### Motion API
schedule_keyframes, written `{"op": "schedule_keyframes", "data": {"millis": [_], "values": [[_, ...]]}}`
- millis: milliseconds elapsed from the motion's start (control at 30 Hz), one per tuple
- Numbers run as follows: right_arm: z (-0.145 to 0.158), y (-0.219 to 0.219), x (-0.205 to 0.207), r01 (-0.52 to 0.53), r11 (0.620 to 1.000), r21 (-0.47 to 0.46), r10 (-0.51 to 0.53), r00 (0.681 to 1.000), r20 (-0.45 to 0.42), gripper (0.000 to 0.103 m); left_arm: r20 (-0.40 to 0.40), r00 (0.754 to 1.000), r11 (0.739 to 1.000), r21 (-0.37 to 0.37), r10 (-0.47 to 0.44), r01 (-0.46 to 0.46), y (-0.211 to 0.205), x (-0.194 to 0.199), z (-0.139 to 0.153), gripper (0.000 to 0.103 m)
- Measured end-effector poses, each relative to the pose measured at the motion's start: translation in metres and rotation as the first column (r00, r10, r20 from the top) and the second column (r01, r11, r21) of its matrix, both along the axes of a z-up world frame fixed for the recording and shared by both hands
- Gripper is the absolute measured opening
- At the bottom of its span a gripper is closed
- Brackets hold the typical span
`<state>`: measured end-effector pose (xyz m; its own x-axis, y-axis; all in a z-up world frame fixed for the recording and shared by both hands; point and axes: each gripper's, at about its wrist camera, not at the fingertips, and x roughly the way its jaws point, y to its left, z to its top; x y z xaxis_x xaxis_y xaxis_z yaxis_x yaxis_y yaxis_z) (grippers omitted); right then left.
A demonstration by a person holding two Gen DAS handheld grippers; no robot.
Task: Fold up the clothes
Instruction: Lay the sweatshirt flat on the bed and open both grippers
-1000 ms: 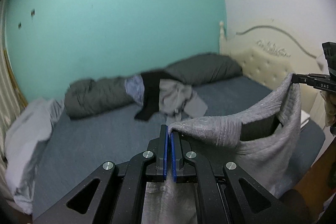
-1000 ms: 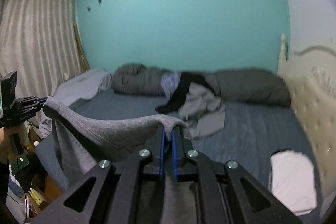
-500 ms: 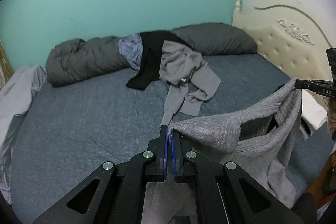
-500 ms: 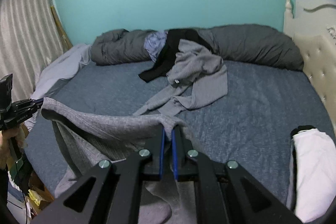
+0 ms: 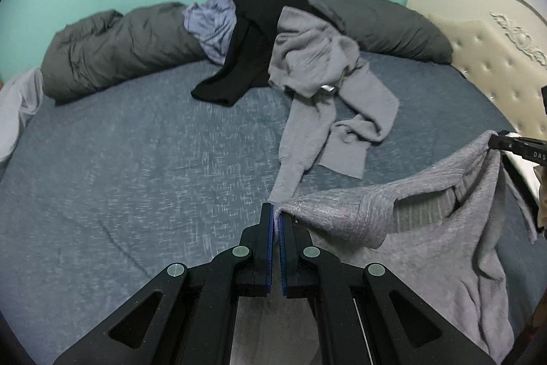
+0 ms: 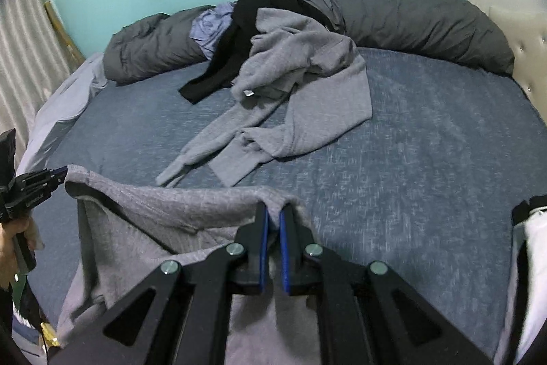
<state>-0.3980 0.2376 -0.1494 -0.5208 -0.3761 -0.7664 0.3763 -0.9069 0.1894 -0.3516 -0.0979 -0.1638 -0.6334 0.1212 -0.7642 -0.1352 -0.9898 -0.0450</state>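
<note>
Blue-grey bed fills both views, dark grey duvet roll along the teal wall. Mid-bed, a heap: light grey sweatshirt sprawled, black garment and lilac cloth behind it. Grey knit sweater hangs stretched between my two tools over the near edge of the bed. My left gripper is clamped on one top corner, my right gripper pinches the other; both jaws narrow, fabric between the blue pads
</note>
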Motion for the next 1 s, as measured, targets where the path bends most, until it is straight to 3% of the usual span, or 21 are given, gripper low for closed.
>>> {"op": "schedule_keyframes", "data": {"millis": [233, 367, 600, 633, 667, 700, 733, 767, 800, 867, 1000], "values": [[-0.028, -0.005, -0.044, 0.051, 0.999, -0.007, -0.051, 0.998, -0.024, 0.006, 0.006, 0.999, 0.999, 0.025, 0.042, -0.042, -0.01, -0.055, -0.02, 0.003], [-0.039, -0.008, -0.069, 0.066, 0.998, -0.002, -0.066, 0.998, -0.019, 0.006, 0.004, 0.999, 0.999, -0.017, 0.038, -0.038, -0.002, -0.085, -0.027, 0.003], [-0.107, -0.018, -0.089, 0.063, 0.995, 0.072, -0.068, 0.994, 0.081, 0.008, 0.153, 0.986, 0.998, -0.026, 0.059, -0.056, 0.006, -0.107, -0.106, 0.006], [-0.116, -0.019, -0.089, 0.06, 0.994, 0.086, -0.068, 0.993, 0.094, 0.009, 0.163, 0.985, 0.998, -0.031, 0.056, -0.052, 0.007, -0.106, -0.113, 0.007], [-0.124, -0.02, -0.09, 0.057, 0.993, 0.101, -0.067, 0.992, 0.105, 0.01, 0.168, 0.984, 0.998, -0.042, 0.061, -0.055, 0.006, -0.103, -0.121, 0.015], [-0.129, -0.02, -0.089, 0.054, 0.991, 0.12, -0.066, 0.992, 0.103, 0.015, 0.166, 0.983, 0.997, -0.045, 0.072, -0.065, 0.004, -0.101, -0.123, 0.032], [-0.133, -0.02, -0.088, 0.055, 0.989, 0.137, -0.068, 0.993, 0.097, 0.019, 0.164, 0.983, 0.996, -0.048, 0.083, -0.076, 0.002, -0.098, -0.125, 0.041], [-0.13, -0.016, -0.086, 0.076, 0.987, 0.14, -0.086, 0.994, 0.07, 0.03, 0.148, 0.983, 0.993, -0.054, 0.112, -0.105, -0.003, -0.093, -0.123, 0.05], [-0.127, -0.012, -0.083, 0.097, 0.985, 0.143, -0.104, 0.994, 0.043, 0.046, 0.131, 0.981, 0.989, -0.059, 0.141, -0.134, -0.008, -0.089, -0.12, 0.051], [-0.119, -0.001, -0.076, 0.151, 0.979, 0.134, -0.15, 0.989, -0.019, 0.067, 0.113, 0.973, 0.979, -0.04, 0.201, -0.198, -0.023, -0.082, -0.111, 0.056], [-0.093, 0.025, -0.059, 0.182, 0.983, -0.001, -0.182, 0.982, -0.039, 0.067, 0.082, 0.968, 0.971, 0.025, 0.237, -0.24, -0.042, -0.059, -0.092, 0.059]]}}
